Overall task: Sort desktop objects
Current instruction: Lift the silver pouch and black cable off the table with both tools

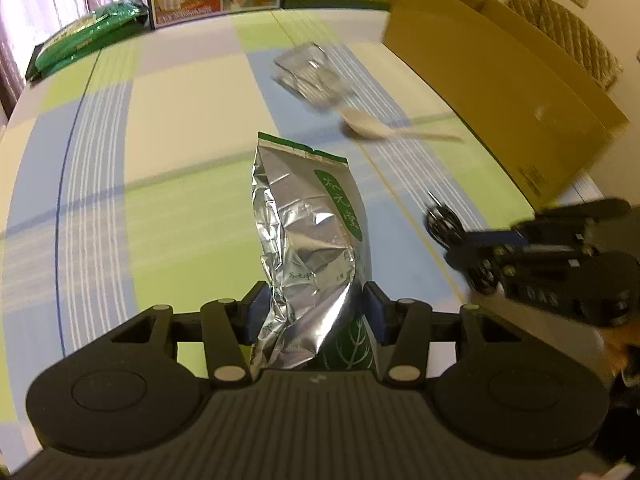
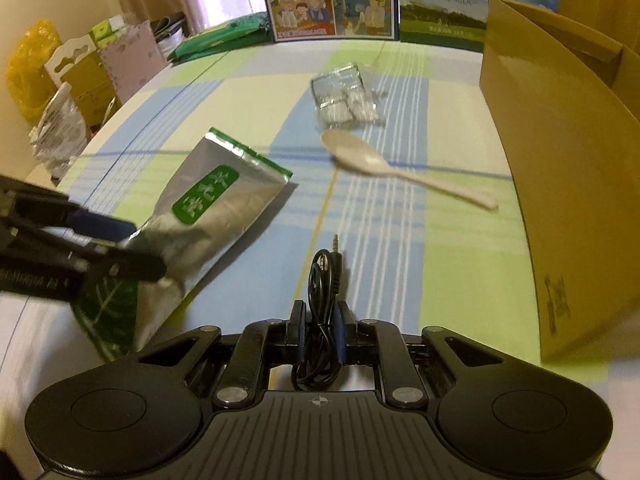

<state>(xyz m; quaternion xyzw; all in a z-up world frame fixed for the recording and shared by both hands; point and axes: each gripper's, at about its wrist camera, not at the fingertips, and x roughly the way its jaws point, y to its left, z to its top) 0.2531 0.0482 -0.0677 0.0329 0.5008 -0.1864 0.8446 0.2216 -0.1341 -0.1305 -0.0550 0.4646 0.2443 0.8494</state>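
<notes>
Left gripper (image 1: 314, 312) jaws clamp the silver foil tea pouch (image 1: 308, 240). Right gripper (image 2: 319, 316) jaws clamp the coiled black audio cable (image 2: 322, 280).

A crinkled silver foil pouch (image 1: 308, 240) with a green top edge and a green oval label is clamped at its lower end by the left tool (image 1: 314, 316), its top pointing away over the checked tabletop (image 1: 180, 120). A coiled black audio cable (image 2: 322, 312) with a bare plug tip sits pinched in the right tool (image 2: 320, 320). Farther off, a pale plastic spoon (image 2: 384, 168) lies flat, bowl up, just beside a clear plastic package (image 2: 346, 96). A tall brown cardboard box (image 2: 560, 160) stands at the right.
</notes>
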